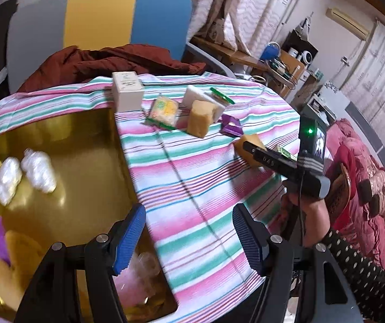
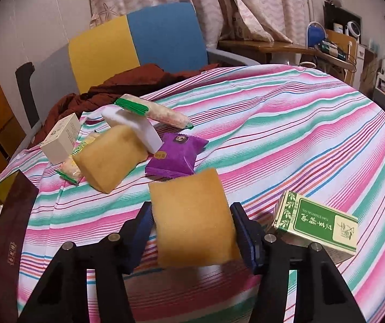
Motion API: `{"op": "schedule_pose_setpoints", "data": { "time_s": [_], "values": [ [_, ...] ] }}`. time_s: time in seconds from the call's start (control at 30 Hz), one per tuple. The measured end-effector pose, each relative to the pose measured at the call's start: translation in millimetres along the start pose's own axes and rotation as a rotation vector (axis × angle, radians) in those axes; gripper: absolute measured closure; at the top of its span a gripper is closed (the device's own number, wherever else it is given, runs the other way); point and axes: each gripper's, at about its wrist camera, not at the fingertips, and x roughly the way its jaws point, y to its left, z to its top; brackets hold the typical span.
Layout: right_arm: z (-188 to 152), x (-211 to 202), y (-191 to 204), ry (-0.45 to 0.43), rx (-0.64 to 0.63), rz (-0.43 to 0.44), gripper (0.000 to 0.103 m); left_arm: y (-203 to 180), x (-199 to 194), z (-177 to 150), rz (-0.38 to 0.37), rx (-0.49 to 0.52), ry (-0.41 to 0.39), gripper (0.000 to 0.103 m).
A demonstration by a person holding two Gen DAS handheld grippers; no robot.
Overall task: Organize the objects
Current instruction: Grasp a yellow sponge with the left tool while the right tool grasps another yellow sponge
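Yellow sponge point(image 2: 195, 218) stands upright, long axis vertical, pinched between the right tongs point(image 2: 192, 231) above the striped worktop point(image 2: 300, 140); left tongs point(image 1: 189, 239) hang spread, empty, beside the gold box point(image 1: 90, 134).

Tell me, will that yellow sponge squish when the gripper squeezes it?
Probably: the sponge looks foamy with rounded edges, so it should dent between the right gripper's pads. It likely weighs little and won't slip from those ribbed pads.
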Motion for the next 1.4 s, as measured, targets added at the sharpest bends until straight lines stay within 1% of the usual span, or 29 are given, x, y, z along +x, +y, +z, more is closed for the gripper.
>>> {"op": "schedule_pose_setpoints", "data": {
  "time_s": [0.13, 0.3, 0.37, 0.43, 0.5, 0.57, 0.73, 0.8, 0.87, 0.93, 1.03, 1.07, 1.1, 1.13, 1.17, 1.2, 1.3, 1.4],
  "values": [
    [-4, -2, -3, -0.028, 0.013, 0.009, 0.045, -10, 22, 20, -0.014, 0.011, 0.029, 0.035],
    [-7, -5, -6, -0.056, 0.034, 0.018, 0.045, -20, 63, 51, -0.029, 0.016, 0.072, 0.035],
    [-8, -7, -7, -0.07, 0.04, 0.013, 0.045, -22, 79, 61, 0.0, 0.014, 0.087, 0.035],
    [-8, -8, -7, -0.078, 0.042, 0.008, 0.045, -26, 96, 74, 0.006, 0.028, 0.088, 0.035],
    [-8, -6, -7, -0.076, 0.043, 0.01, 0.045, -31, 112, 85, 0.034, 0.054, 0.087, 0.035],
    [-9, -5, -8, -0.073, 0.044, 0.017, 0.045, -35, 130, 97, 0.041, 0.092, 0.092, 0.035],
    [-9, -3, -12, -0.074, 0.061, 0.04, 0.045, -31, 160, 118, 0.081, 0.075, 0.113, 0.035],
    [-10, -2, -13, -0.073, 0.066, 0.044, 0.045, -29, 170, 124, 0.064, 0.067, 0.128, 0.035],
    [-9, -2, -13, -0.074, 0.065, 0.045, 0.045, -31, 178, 128, 0.064, 0.075, 0.127, 0.035],
    [-9, -1, -12, -0.072, 0.063, 0.043, 0.045, -32, 185, 130, 0.048, 0.081, 0.125, 0.035],
    [-9, -1, -11, -0.069, 0.059, 0.039, 0.045, -30, 197, 131, 0.03, 0.05, 0.135, 0.037],
    [-9, 0, -11, -0.068, 0.058, 0.039, 0.045, -30, 199, 129, 0.045, 0.047, 0.128, 0.042],
    [-10, -1, -12, -0.068, 0.058, 0.039, 0.045, -30, 199, 128, 0.063, 0.056, 0.122, 0.049],
    [-10, -1, -12, -0.068, 0.059, 0.04, 0.045, -32, 200, 126, 0.089, 0.079, 0.114, 0.054],
    [-10, -1, -12, -0.068, 0.06, 0.04, 0.045, -33, 200, 124, 0.114, 0.1, 0.111, 0.063],
    [-10, -1, -12, -0.068, 0.06, 0.04, 0.045, -32, 201, 124, 0.116, 0.105, 0.109, 0.063],
    [-10, -1, -11, -0.069, 0.057, 0.037, 0.045, -25, 196, 121, 0.081, 0.062, 0.1, 0.064],
    [-10, -1, -11, -0.068, 0.054, 0.034, 0.045, -21, 193, 116, 0.074, 0.029, 0.085, 0.064]
  ]
}}
